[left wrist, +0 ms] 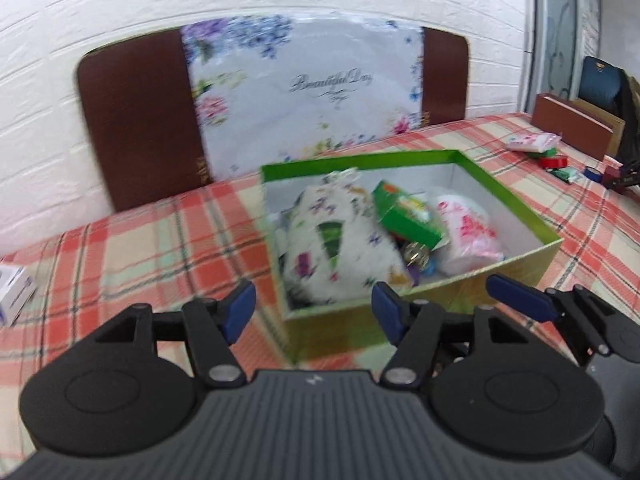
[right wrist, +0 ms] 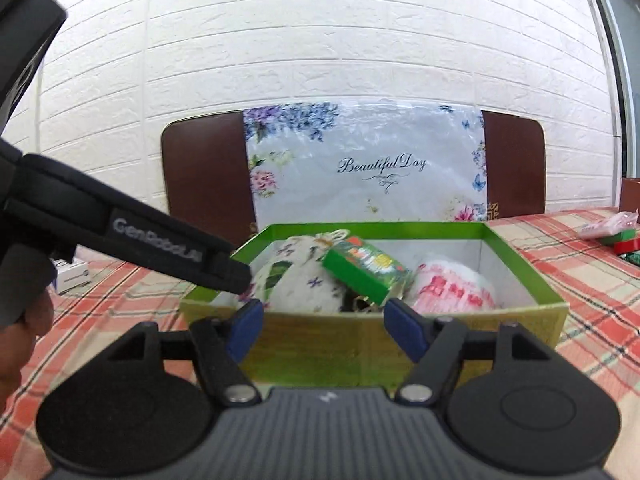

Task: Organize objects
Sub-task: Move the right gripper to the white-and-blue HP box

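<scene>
Green-rimmed box (left wrist: pixel 472 280) sits on the plaid worktop (left wrist: pixel 160 248), holding floral pouch (left wrist: pixel 340 240), green packet (left wrist: pixel 408 216), pink-printed bag (left wrist: pixel 468 236); left gripper (left wrist: pixel 314 306) and right gripper (right wrist: pixel 324 330) hover near its front, fingers wide, empty.

Both grippers empty, jaws spread.
Left black two-finger gripper with blue pads (left wrist: pixel 314 306) gapes wide, nothing between jaws; right black two-finger gripper with blue pads (right wrist: pixel 324 326) likewise, level.
</scene>
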`<state>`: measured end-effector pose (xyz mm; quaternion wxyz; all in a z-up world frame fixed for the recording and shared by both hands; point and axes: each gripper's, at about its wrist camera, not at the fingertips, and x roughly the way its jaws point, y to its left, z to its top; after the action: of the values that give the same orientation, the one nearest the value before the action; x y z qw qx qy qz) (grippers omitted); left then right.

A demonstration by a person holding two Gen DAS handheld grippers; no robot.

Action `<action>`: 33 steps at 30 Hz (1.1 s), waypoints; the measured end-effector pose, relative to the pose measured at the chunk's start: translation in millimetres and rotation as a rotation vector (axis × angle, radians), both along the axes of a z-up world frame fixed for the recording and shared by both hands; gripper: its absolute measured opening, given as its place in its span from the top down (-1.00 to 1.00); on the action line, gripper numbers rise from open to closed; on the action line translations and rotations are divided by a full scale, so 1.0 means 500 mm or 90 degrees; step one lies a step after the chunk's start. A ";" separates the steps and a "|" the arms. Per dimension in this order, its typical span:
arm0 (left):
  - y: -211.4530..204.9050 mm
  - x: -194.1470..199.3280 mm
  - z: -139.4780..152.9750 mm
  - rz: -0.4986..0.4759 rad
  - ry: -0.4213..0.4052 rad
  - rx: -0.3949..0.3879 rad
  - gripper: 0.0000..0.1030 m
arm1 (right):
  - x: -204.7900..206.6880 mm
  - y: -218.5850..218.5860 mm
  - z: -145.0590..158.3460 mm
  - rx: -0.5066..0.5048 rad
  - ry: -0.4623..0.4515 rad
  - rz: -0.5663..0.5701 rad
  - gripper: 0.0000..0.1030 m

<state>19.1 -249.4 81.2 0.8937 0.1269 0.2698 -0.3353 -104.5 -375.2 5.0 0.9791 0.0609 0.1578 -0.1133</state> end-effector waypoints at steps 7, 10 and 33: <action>0.122 0.009 -0.059 0.103 0.034 0.054 -0.33 | 0.010 0.055 -0.027 0.077 0.114 0.054 -0.30; 0.182 0.023 -0.085 0.150 0.044 0.077 -0.33 | 0.026 0.089 -0.044 0.087 0.155 0.079 -0.27; 0.612 0.184 -0.171 0.401 0.037 -0.072 -0.84 | 0.300 0.444 -0.038 -0.046 0.190 0.289 -0.36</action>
<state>110.9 56.4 -4.3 0.9512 -0.0220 0.3021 -0.0598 45.3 -153.0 -14.0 0.9469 -0.0281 0.3056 0.0959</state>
